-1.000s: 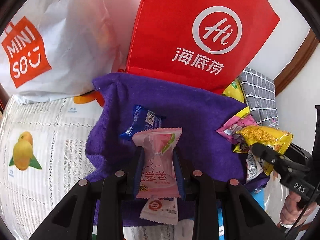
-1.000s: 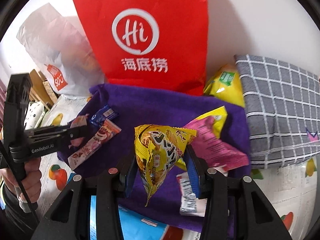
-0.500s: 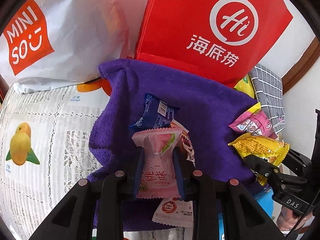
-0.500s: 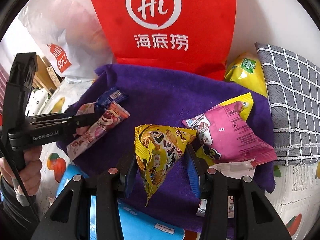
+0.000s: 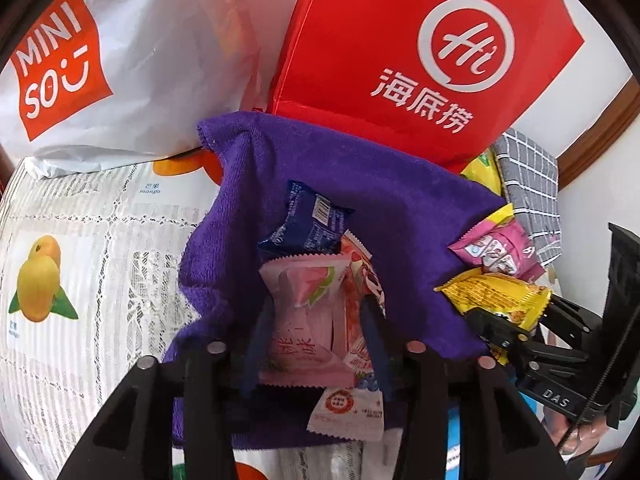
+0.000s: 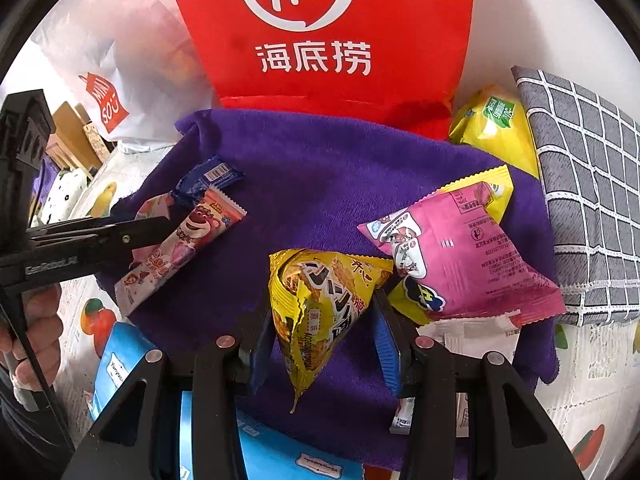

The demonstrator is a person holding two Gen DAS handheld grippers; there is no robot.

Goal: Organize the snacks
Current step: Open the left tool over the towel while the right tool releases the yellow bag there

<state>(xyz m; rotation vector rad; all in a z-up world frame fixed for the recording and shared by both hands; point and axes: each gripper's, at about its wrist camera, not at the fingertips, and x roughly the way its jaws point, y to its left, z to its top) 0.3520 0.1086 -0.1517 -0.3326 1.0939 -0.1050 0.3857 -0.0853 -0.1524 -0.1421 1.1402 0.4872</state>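
A purple towel [image 6: 312, 184] carries the snacks. My left gripper [image 5: 316, 332] hangs low over its left part with the jaws opening. A pink peach packet [image 5: 304, 320] lies between the fingers [image 5: 256, 340], and the pads no longer press on it. A strawberry bear bar [image 5: 360, 280] lies against it, with a blue packet [image 5: 308, 224] just beyond. My right gripper [image 6: 322, 332] is shut on a yellow crinkled packet [image 6: 320, 296], held upright just above the towel. A pink bag [image 6: 460, 264] lies to its right.
A red paper bag [image 6: 320, 40] stands behind the towel, a white Miniso bag [image 5: 120, 60] to its left. A grey checked cloth [image 6: 592, 208] and a yellow bag [image 6: 496, 128] are at the right. A blue box [image 6: 276, 456] lies at the towel's near edge.
The left jaws have spread apart and let go of the pink peach packet, which now rests beside the bear bar. The right gripper has sunk closer to the towel, still holding the yellow packet.
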